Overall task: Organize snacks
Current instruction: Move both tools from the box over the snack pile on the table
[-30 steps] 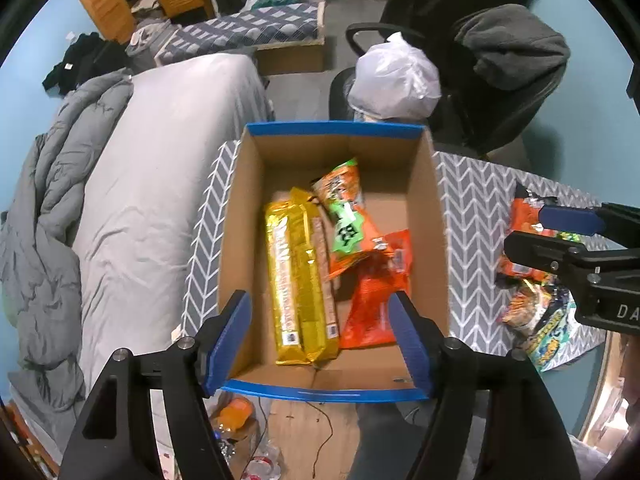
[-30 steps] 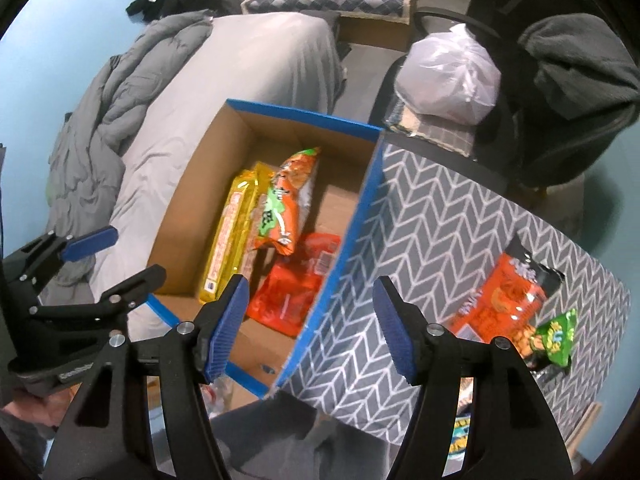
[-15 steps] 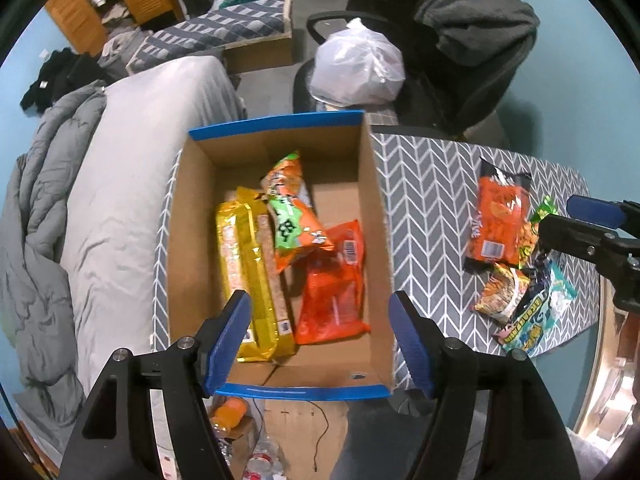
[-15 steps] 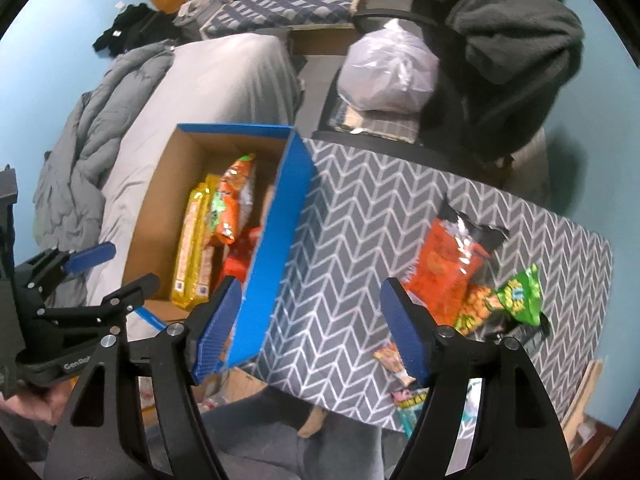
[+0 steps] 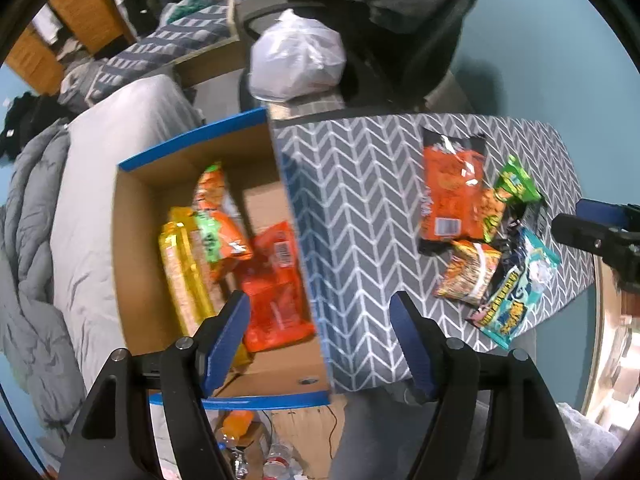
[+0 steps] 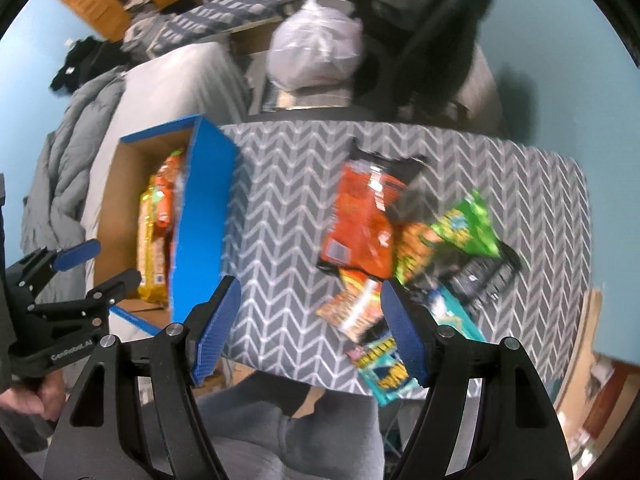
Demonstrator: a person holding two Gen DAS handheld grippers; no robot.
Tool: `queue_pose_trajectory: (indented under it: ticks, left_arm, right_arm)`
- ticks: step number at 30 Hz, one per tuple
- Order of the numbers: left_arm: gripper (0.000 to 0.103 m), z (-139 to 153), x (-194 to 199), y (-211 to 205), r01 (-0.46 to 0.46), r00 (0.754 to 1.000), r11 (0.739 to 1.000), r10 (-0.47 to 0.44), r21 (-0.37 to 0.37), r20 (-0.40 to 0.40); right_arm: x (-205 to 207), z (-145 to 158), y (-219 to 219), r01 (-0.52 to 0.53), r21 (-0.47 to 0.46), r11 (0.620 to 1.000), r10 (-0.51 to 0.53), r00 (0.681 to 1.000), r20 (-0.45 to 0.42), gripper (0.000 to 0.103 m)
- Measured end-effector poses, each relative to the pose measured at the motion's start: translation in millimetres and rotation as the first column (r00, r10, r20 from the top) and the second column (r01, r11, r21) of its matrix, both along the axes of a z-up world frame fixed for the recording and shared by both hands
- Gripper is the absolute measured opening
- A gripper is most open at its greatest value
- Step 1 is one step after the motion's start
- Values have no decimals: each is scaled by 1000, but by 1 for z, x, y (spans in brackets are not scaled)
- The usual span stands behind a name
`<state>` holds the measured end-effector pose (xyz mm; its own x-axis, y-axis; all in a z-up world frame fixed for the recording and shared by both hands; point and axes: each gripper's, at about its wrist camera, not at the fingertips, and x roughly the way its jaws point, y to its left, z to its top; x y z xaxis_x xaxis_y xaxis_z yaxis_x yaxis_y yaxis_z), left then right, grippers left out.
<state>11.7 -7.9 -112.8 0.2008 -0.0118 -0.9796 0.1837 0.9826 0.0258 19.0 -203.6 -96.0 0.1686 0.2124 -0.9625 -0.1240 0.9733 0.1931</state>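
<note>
A cardboard box (image 5: 136,264) with blue edges stands at the table's left end; it also shows in the right wrist view (image 6: 200,216). It holds a yellow cracker pack (image 5: 182,276), an orange-green bag (image 5: 216,224) and a red-orange bag (image 5: 276,300). Loose snacks lie on the chevron table (image 5: 360,208): an orange chip bag (image 5: 450,192) (image 6: 360,216), a green bag (image 6: 460,228), a noodle pack (image 6: 354,308), a teal pack (image 5: 516,296) and a black pack (image 6: 484,276). My left gripper (image 5: 320,340) is open and empty above the box's right wall. My right gripper (image 6: 310,328) is open and empty above the loose snacks.
A bed (image 5: 120,128) with grey bedding lies left of the table. An office chair with a white plastic bag (image 5: 298,62) and dark clothing (image 5: 408,12) stands behind it. Bottles and clutter (image 5: 256,440) lie on the floor below the box.
Both grippers have swung to the right, away from the box and toward the loose snacks. Both stay open and empty.
</note>
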Motion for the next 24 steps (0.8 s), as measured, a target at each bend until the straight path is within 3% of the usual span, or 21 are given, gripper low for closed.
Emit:
queue_pose_trajectory:
  ticks: [13,24]
  left_arm:
    - [81,-24,1,-61,162,986,987,-161,22,-39]
    - [81,-50,3,-87,198,975,980,-196,10,-102]
  right_arm:
    - [-31,-35,-84,216,-45,975,-219,973,-78,74]
    - [-59,-75,-113,343,-48,938,-346,927,-144,75]
